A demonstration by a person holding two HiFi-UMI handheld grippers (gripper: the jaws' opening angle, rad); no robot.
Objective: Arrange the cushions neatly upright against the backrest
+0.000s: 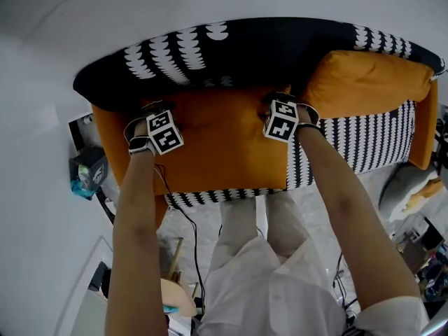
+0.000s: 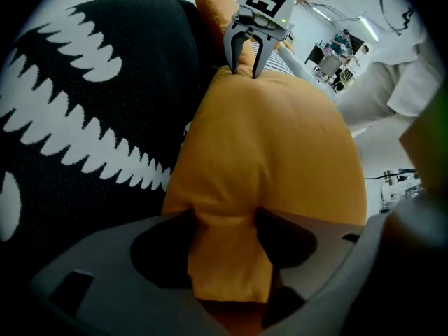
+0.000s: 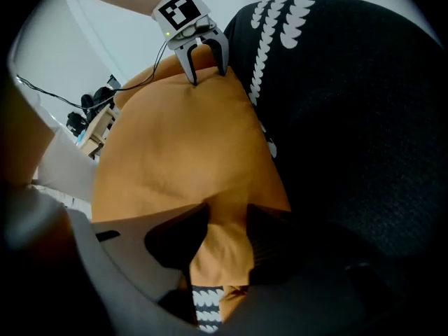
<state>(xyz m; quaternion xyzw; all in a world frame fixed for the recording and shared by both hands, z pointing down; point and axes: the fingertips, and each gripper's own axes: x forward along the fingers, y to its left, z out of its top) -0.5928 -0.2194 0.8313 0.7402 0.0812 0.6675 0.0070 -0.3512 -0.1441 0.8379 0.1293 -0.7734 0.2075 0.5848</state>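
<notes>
An orange cushion [image 1: 224,145] stands against the black backrest with white scallops [image 1: 231,51]. Both grippers point down at its top edge. My left gripper [image 1: 155,110] straddles the left top corner. In the left gripper view the corner [image 2: 227,257] lies loosely between the wide jaws, so that gripper [image 2: 227,250] is open. My right gripper [image 1: 280,102] straddles the right top corner. In the right gripper view a fold [image 3: 220,243] sits between its spread jaws, so that gripper [image 3: 224,247] is open too. A second orange cushion [image 1: 367,82] leans on the backrest at the right.
The seat is black-and-white striped [image 1: 364,142] with orange side panels [image 1: 423,128]. On the floor lie a bag [image 1: 87,173] at the left, cables [image 1: 189,236], a wooden object [image 1: 175,296] and clutter [image 1: 420,233] at the right. The person's legs stand before the seat.
</notes>
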